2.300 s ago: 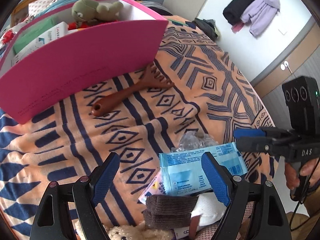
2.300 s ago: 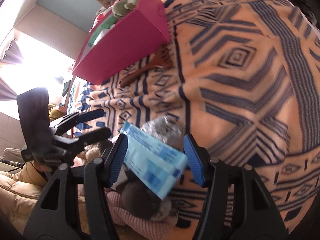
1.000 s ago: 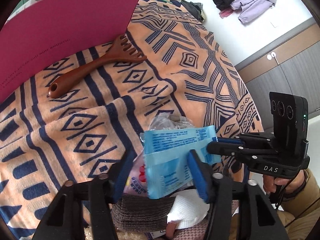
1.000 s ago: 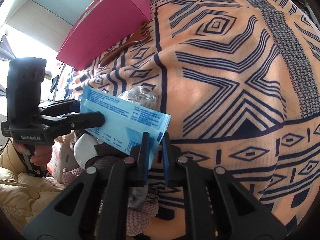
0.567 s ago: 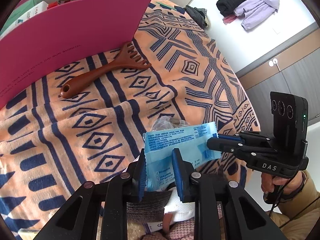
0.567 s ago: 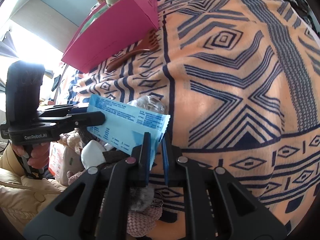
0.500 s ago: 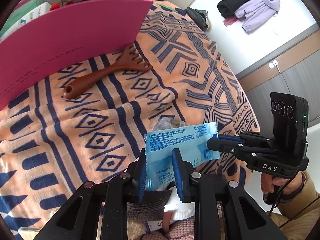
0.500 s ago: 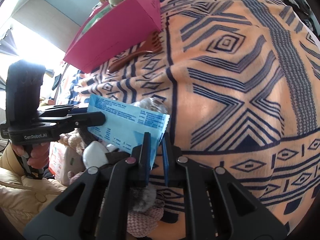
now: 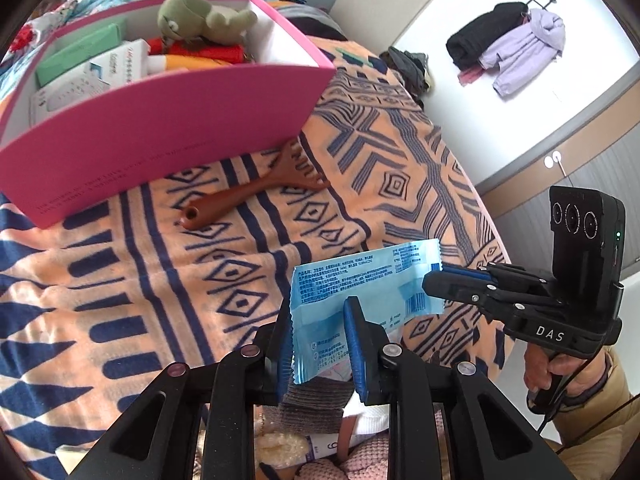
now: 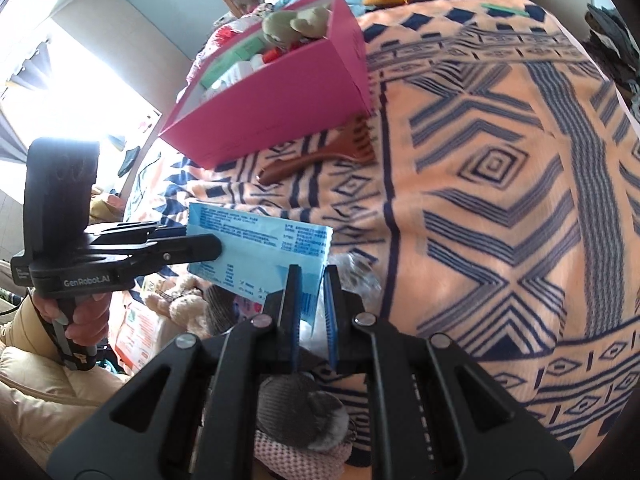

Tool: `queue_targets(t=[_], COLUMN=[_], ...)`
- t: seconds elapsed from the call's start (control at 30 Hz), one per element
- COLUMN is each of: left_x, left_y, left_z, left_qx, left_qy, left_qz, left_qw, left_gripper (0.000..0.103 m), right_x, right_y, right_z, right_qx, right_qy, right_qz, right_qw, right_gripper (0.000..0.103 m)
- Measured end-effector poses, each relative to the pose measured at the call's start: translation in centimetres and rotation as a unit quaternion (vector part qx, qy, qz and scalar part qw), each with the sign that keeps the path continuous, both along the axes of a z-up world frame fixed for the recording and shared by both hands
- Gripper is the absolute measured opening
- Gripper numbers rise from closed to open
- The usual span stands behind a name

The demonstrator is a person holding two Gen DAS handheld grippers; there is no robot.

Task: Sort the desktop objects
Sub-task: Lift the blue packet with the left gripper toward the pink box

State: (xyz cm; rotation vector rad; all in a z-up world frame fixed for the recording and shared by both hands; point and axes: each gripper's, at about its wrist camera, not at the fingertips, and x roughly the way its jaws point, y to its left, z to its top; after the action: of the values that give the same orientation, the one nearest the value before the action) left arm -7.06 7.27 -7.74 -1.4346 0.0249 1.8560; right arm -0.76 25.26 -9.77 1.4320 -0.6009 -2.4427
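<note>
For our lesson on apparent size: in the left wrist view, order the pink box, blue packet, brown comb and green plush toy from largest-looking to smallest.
1. pink box
2. blue packet, though it is nearest the camera
3. brown comb
4. green plush toy; close to the comb, so unsure

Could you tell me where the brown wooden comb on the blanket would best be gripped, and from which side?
Probably by the handle of the brown wooden comb, near its middle, coming down from above with the tool's fingers across it. The handle is narrow and lies flat on the blanket, clear on both sides. The toothed end sits close against the pink box, leaving less room there.
</note>
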Motion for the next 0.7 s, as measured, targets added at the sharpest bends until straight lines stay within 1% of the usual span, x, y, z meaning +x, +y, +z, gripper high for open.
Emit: queue_targets(t=[0.2, 0.47, 0.53, 0.63, 0.7], left_x=[-0.5, -1.3, -1.5, -1.8, -1.9], left_y=[-1.1, -2.3, -2.5, -2.7, -2.8], left_z=[1.0, 2.4, 2.8, 3.3, 3.6], left_qx=[0.005, 0.016, 0.017, 0.021, 0.023], left_qy=[0.012, 0.031, 0.037, 0.044, 0.048], left_qz=[0.02, 0.042, 0.047, 0.052, 0.055], left_qw=[0.9997, 0.9985, 0.9981, 0.9974, 0.9971], left_gripper=[0.024, 0.024, 0.024, 0.024, 0.024], right_x=[-1.6, -2.2, -0.9, 0.0, -0.2], right_y=[-1.0, -1.8, -0.8, -0.1, -0.1], right_z=[0.8, 3.1, 5.0, 6.5, 6.9], right_qx=[0.008, 0.023, 0.025, 0.026, 0.026], right_qy=[0.014, 0.035, 0.04, 0.048, 0.054], right_qz=[0.013, 0.031, 0.034, 0.038, 0.039], right_qw=[1.0, 0.999, 0.998, 0.998, 0.997], right_gripper=[0.013, 0.012, 0.012, 0.012, 0.012])
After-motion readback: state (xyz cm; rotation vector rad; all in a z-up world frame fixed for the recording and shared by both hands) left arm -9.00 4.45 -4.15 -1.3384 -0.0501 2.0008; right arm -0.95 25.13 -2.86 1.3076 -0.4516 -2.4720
